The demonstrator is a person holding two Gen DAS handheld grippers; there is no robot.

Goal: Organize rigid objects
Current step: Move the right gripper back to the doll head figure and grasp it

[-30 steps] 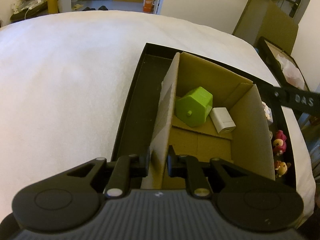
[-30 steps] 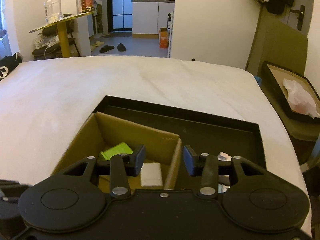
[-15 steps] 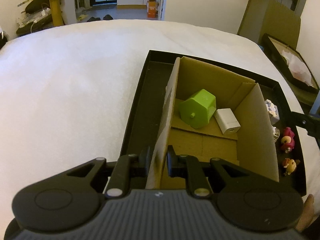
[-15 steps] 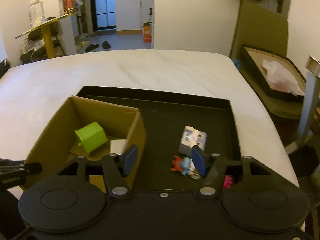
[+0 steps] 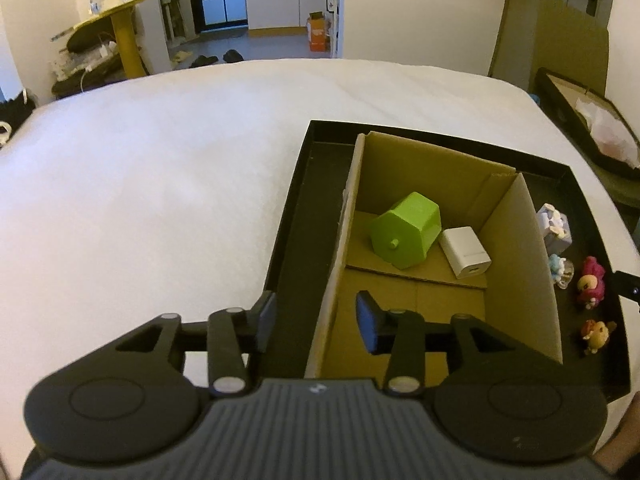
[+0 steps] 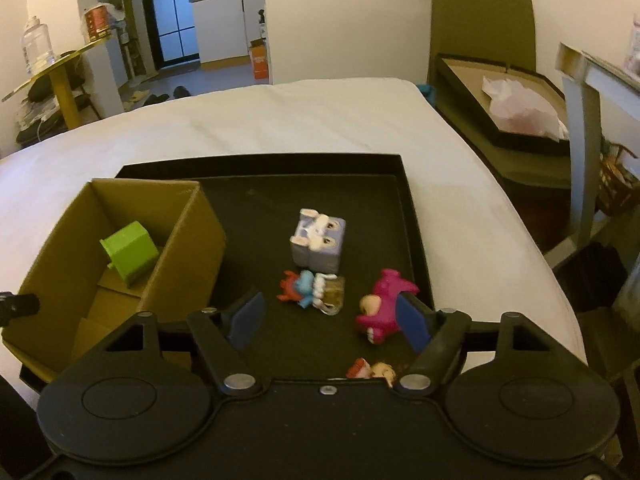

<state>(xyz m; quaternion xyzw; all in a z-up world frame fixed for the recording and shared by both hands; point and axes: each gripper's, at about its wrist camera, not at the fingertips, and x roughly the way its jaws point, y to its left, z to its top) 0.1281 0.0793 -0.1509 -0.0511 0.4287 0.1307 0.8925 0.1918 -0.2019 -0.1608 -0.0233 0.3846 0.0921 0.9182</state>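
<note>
1. The left gripper points forward and downward, with its jaws spread apart and nothing clamped between them.
2. The left gripper's blue pads face each other across an open gap.
3. The right gripper also tilts forward and down, its jaws spread wide, wider than the left pair, and gripping nothing.
4. The right gripper's blue pads angle outward from each other.
5. Both grippers sit level, neither rolled to a side.
</note>
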